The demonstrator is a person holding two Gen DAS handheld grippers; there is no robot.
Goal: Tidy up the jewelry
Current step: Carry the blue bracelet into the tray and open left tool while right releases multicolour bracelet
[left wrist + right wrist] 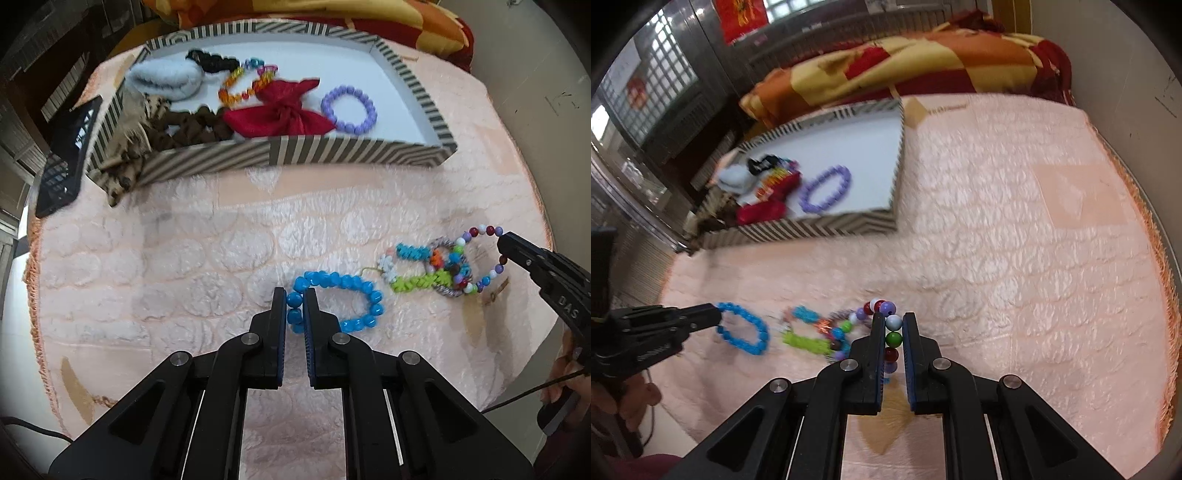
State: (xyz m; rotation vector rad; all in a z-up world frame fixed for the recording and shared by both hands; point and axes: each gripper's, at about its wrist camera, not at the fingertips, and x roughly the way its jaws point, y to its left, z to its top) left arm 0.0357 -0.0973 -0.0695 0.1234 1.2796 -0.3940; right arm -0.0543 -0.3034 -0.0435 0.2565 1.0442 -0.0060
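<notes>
A blue bead bracelet [351, 299] lies on the pink cloth. My left gripper [294, 295] is shut on its left side; the gripper also shows in the right wrist view [714, 316]. A multicolour bead bracelet [480, 254] lies to the right on a pile with a blue-and-green braided band [417, 269]. My right gripper [894, 325] is shut on its beads [893, 338]; the gripper also shows in the left wrist view [504, 247]. The striped box [332, 151] at the back holds a purple bracelet [349, 109], a red bow [284, 110] and scrunchies.
A black phone [70, 155] lies left of the box. A patterned cloth [125, 173] hangs over the box's left corner. An orange-red blanket [923, 66] is behind the box. The cloth's fringe edge [1160, 295] runs along the right.
</notes>
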